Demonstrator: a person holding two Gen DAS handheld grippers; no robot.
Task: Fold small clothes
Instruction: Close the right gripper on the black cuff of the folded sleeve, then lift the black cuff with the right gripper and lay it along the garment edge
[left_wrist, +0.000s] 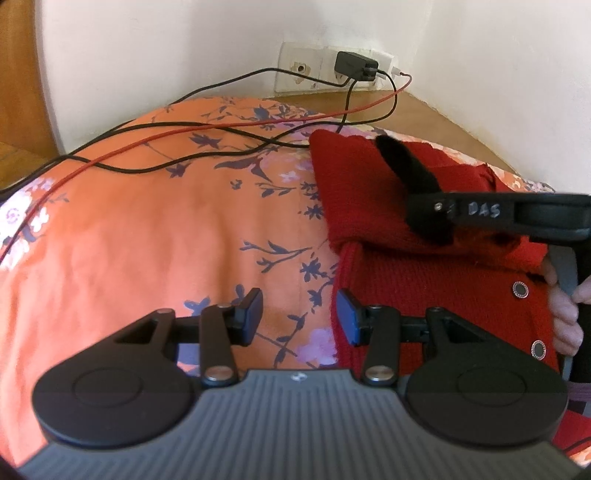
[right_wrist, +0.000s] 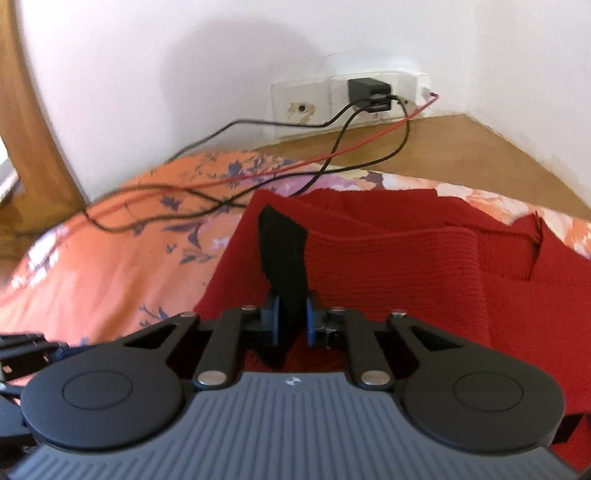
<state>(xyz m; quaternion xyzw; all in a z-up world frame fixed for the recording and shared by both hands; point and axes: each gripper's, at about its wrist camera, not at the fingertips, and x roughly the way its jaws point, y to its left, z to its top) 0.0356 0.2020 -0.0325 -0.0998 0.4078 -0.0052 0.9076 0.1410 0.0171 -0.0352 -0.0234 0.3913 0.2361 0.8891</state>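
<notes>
The red knitted cardigan (right_wrist: 388, 266) lies partly folded on the orange floral bedspread (left_wrist: 147, 240) ahead of the right tool (right_wrist: 291, 321), which grips what looks like its black strap (right_wrist: 282, 251), while the left tool (left_wrist: 299, 314) gapes empty beside its edge.

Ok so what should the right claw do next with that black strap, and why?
Probably lay the black strap flat on the red knit garment and release. The right claw is shut on it, while the left claw hangs open, holding nothing.

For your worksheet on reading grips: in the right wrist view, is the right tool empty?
No. The right tool is shut on a black strap that rises between its pads above the red knitted garment.
</notes>
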